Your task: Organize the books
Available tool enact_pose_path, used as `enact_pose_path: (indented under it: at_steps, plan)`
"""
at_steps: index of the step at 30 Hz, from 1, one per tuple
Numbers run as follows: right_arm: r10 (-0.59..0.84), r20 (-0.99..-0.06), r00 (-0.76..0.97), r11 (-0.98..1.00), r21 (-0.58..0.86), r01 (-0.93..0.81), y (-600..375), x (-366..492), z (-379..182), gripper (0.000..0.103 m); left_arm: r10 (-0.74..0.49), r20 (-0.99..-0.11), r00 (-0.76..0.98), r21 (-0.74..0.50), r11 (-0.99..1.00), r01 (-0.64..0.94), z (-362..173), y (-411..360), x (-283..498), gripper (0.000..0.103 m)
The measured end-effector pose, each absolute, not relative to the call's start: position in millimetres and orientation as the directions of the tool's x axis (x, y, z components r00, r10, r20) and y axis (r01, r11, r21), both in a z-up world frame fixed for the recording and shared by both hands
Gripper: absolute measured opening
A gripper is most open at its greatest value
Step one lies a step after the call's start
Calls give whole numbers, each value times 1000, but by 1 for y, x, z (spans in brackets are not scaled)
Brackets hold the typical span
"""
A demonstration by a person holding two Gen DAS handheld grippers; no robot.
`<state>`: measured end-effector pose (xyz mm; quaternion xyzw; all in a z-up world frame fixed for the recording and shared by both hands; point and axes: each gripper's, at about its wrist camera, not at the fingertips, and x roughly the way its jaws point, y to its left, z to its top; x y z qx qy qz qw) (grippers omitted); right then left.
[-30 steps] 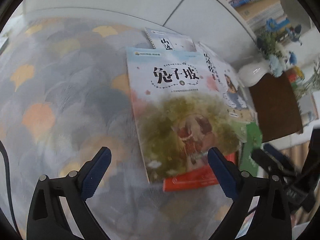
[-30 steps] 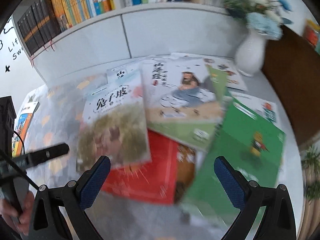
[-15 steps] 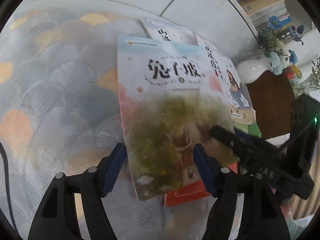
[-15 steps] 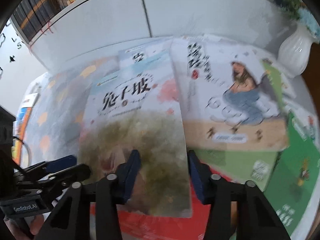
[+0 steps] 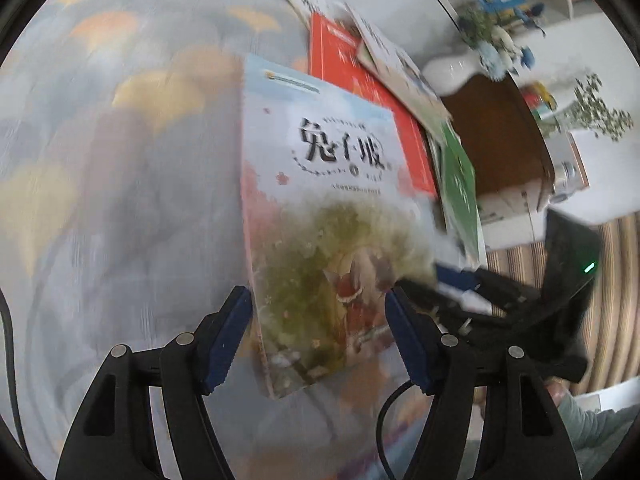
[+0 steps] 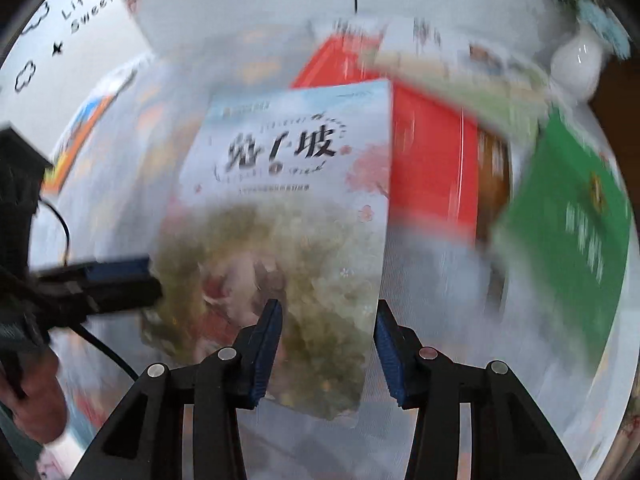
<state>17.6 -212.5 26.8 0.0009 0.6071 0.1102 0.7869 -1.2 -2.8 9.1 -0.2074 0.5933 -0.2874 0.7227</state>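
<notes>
A: What is being risked on the patterned tablecloth (image 5: pixel 100 200) just now?

B: The loose spread of books is being left fanned out there. The green book (image 6: pixel 568 216) and the red book (image 6: pixel 432 168) are lying overlapped under other covers, so a careless swing could be knocking the whole spread askew. The white vase (image 6: pixel 576 64) is standing just beside it and could be caught as well.

A: And the picture book (image 5: pixel 332 216) itself?

B: It is being held up off the pile, tilted, its lower part framed by both tools. The left gripper (image 5: pixel 320 336) is being kept narrowed across the lower end of the cover, its blue pads (image 5: pixel 228 336) close against the two edges. The right gripper (image 6: pixel 326 352) is being kept narrowed too, one pad over the cover and the other at its right edge. Whether either is truly pinching cannot be told through the blur.

A: So the danger is a slip?

B: Probably. A thin, floppy book is being supported only near its bottom edge, so it could be sagging, twisting or sliding free if the two tools are being pulled in different directions.
</notes>
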Motion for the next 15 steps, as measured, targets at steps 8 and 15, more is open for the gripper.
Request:
enact_pose_path:
  at_steps: [8,15]
  plan:
    - [208,-945,251,978,201,-54,-237,-38,20,45,-628,-771,108,-609,776,164,9,-6,-30,66]
    - [297,-917,267,952,307,-3,-248,-30,21,48,-873,-478,98,-868,486,98,22,5,-26,63]
